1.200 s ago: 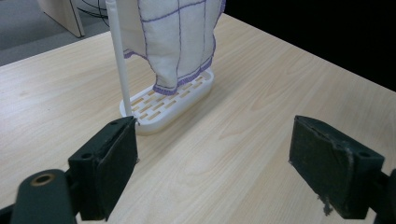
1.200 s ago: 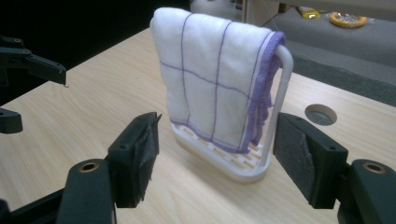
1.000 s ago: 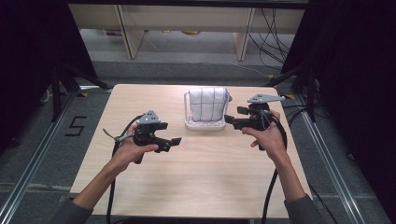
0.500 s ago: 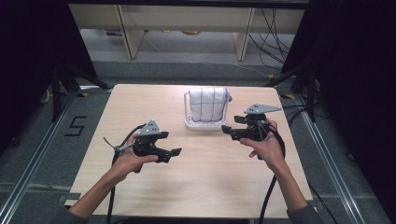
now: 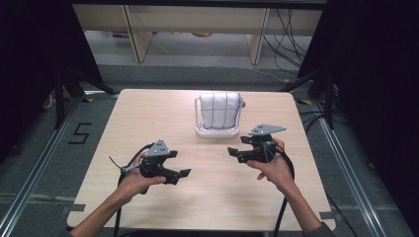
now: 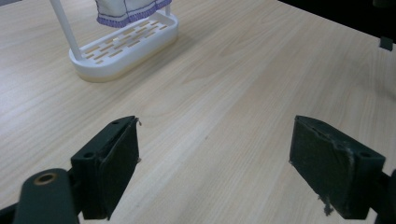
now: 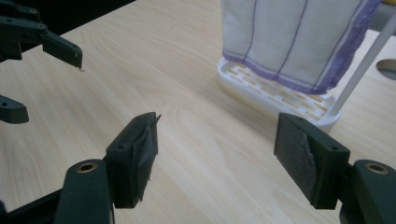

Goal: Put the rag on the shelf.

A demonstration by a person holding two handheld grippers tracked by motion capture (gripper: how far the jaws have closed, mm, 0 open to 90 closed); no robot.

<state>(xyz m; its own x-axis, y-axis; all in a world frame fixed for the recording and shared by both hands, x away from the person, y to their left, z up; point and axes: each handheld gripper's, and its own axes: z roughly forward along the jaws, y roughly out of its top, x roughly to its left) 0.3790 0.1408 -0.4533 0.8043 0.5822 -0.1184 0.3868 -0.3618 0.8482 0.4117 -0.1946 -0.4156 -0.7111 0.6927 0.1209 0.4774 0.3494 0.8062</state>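
A white slotted rack (image 5: pixel 217 131) stands at the back middle of the wooden table (image 5: pixel 148 113), with a white cloth (image 5: pixel 221 108) with purple stitching draped over it. In front of the rack to the left, a hand holds my left gripper (image 5: pixel 180 163), which points right with its jaws open and empty. My right gripper (image 5: pixel 235 154) is in front of the rack to the right, pointing left, also open and empty. The left gripper view shows its wide jaws (image 6: pixel 215 135) over bare wood, with the rack (image 6: pixel 126 44) ahead. The right gripper view has its jaws (image 7: pixel 217 126) near the rack (image 7: pixel 280 100) and cloth (image 7: pixel 289 42).
The other gripper (image 7: pixel 42 42) appears at the upper left of the right gripper view. Dark metal frames and floor rails (image 5: pixel 39 163) flank the table. Shelving legs (image 5: pixel 133 34) and cables (image 5: pixel 291 29) lie beyond the far edge.
Both grippers have come toward the near side of the table and sunk lower, away from the rack. Their jaws have stayed open.
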